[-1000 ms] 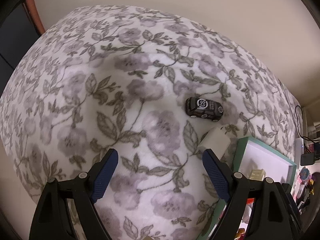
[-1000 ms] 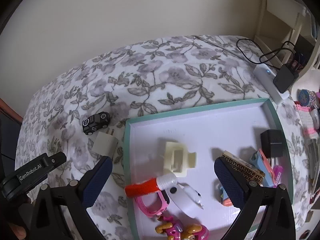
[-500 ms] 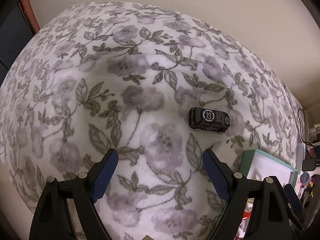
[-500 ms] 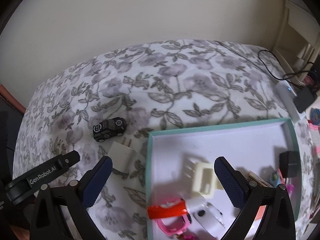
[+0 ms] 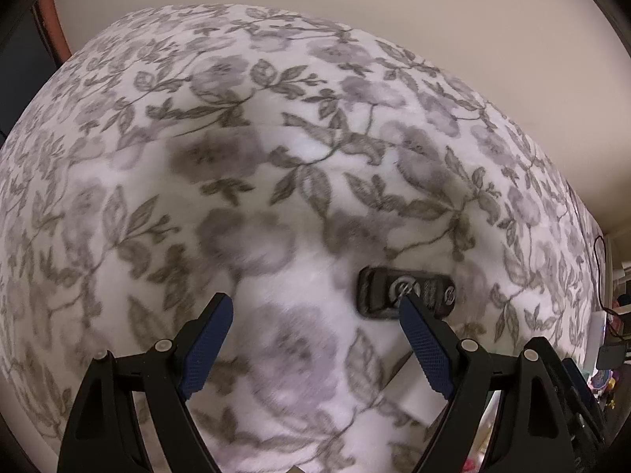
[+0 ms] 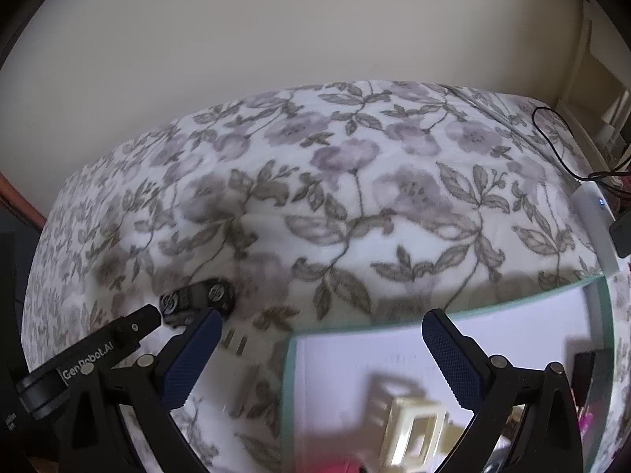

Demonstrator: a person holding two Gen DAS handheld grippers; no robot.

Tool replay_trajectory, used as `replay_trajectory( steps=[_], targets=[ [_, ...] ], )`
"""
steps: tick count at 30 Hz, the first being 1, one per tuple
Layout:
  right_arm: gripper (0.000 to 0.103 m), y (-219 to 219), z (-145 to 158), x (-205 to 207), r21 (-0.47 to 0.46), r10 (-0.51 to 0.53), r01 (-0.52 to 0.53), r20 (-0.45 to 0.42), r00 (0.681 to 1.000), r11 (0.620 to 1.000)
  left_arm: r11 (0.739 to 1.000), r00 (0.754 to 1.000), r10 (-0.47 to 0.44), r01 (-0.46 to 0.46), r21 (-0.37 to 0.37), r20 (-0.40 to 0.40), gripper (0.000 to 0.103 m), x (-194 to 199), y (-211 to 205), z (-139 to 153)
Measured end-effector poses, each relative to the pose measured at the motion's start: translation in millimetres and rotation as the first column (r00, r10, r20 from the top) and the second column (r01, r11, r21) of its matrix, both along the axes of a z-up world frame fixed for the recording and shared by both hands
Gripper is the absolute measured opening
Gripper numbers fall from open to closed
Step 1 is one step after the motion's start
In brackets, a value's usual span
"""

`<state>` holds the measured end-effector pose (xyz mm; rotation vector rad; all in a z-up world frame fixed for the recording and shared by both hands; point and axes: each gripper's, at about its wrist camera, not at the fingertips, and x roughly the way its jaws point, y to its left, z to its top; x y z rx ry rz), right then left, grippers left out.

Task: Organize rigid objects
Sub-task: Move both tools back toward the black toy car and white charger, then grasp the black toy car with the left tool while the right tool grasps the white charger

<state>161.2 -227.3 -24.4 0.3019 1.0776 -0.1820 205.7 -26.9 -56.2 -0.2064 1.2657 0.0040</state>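
View: I see my left gripper (image 5: 313, 307) pointed down over the floral blanket (image 5: 244, 165) | Jaws: wide apart, nothing between them | Car (image 5: 406, 292): black toy, lying on the blanket, its near edge hidden behind my right fingertip (image 5: 414, 315) | Plug (image 5: 406, 386): white, blurred, below the car | Wall (image 5: 434, 8): beige, behind

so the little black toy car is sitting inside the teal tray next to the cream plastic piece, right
Not quite. The black toy car lies on the floral blanket, outside the teal tray; the right wrist view shows it. The cream plastic piece is the one inside the tray.
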Motion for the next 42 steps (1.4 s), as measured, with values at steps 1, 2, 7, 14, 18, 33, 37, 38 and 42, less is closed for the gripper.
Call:
replay_trajectory(
  steps=[1, 2, 7, 14, 18, 33, 37, 38, 42],
  targets=[
    [0.103, -3, -1, 2, 0.001, -0.006, 0.006, -0.003, 1.0, 1.0, 1.0, 1.0, -0.01, 0.01, 0.005, 0.006, 0.087, 4, -6, -1],
    [0.103, -8, -2, 5, 0.001, -0.016, 0.016, -0.004, 1.0, 1.0, 1.0, 1.0, -0.018, 0.018, 0.01, 0.01, 0.087, 8, -11, -1],
    [0.103, -29, -2, 8, 0.001, -0.054, 0.054, 0.006, 0.999, 0.999, 0.998, 0.997, -0.067, 0.067, -0.005, 0.03, 0.087, 20, -39, -8],
    [0.103, -44, -6, 2, 0.018, -0.089, 0.089, -0.006, 0.996, 0.996, 0.988, 0.989, -0.148, 0.147, 0.039, 0.022, 0.087, 20, -71, -23],
    [0.103, -41, -7, 0, 0.02, -0.078, 0.078, -0.01, 0.997, 0.997, 0.987, 0.988, -0.148, 0.146, 0.061, 0.031, 0.087, 22, -75, -25],
    [0.103, -11, -9, 3, 0.004, 0.005, -0.005, -0.018, 1.0, 1.0, 0.991, 0.996, -0.092, 0.09, 0.099, 0.016, 0.077, 18, -36, -19],
    [0.103, 9, -7, 3, 0.014, 0.07, -0.069, -0.022, 0.997, 0.997, 0.992, 0.999, -0.054, 0.054, 0.115, -0.008, 0.077, 16, -14, -16],
    [0.103, 13, -7, 2, 0.019, 0.079, -0.079, -0.023, 0.997, 0.997, 0.993, 0.999, -0.041, 0.042, 0.113, -0.017, 0.077, 14, -8, -16],
    [0.103, 31, -4, -1, 0.02, 0.12, -0.119, -0.026, 0.992, 0.993, 0.995, 0.999, 0.004, 0.001, 0.1, -0.046, 0.077, 8, 12, -15]
  ],
)
